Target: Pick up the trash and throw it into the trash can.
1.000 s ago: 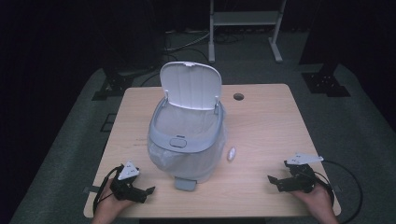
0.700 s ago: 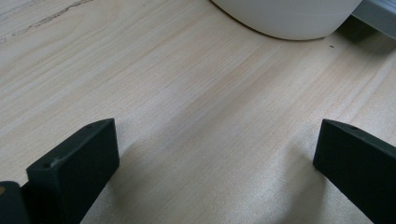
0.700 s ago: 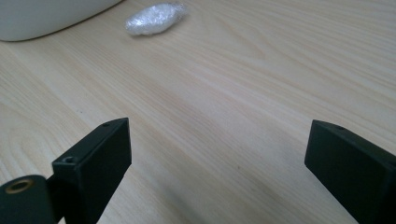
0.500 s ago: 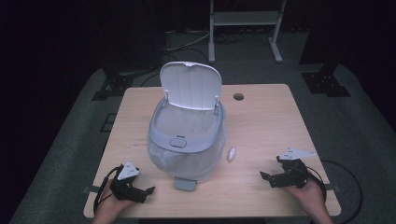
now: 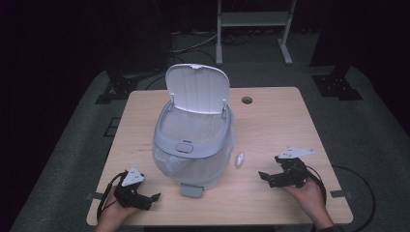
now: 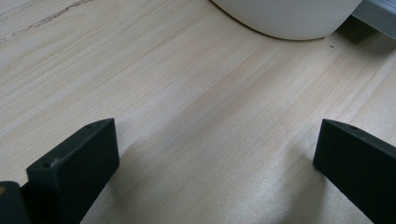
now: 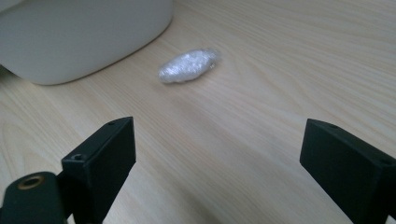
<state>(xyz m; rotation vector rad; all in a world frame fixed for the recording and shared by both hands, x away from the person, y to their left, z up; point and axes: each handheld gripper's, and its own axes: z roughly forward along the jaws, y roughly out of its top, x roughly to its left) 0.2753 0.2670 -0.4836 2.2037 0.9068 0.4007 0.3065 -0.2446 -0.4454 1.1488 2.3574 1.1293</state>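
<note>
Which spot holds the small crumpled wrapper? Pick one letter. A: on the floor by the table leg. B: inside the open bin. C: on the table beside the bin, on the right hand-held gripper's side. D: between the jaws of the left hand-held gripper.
C: the small crumpled wrapper lies on the wooden table just beside the lidded bin, ahead of the open right hand-held gripper.

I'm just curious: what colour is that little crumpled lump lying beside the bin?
The lump is silvery white and shiny, like crinkled wrap. It shows best in the right gripper view.

Pale wooden table [image 5: 290, 121] with a round cable hole [image 5: 247, 100], white metal frame [image 5: 251, 19] on grey carpet behind.
</note>
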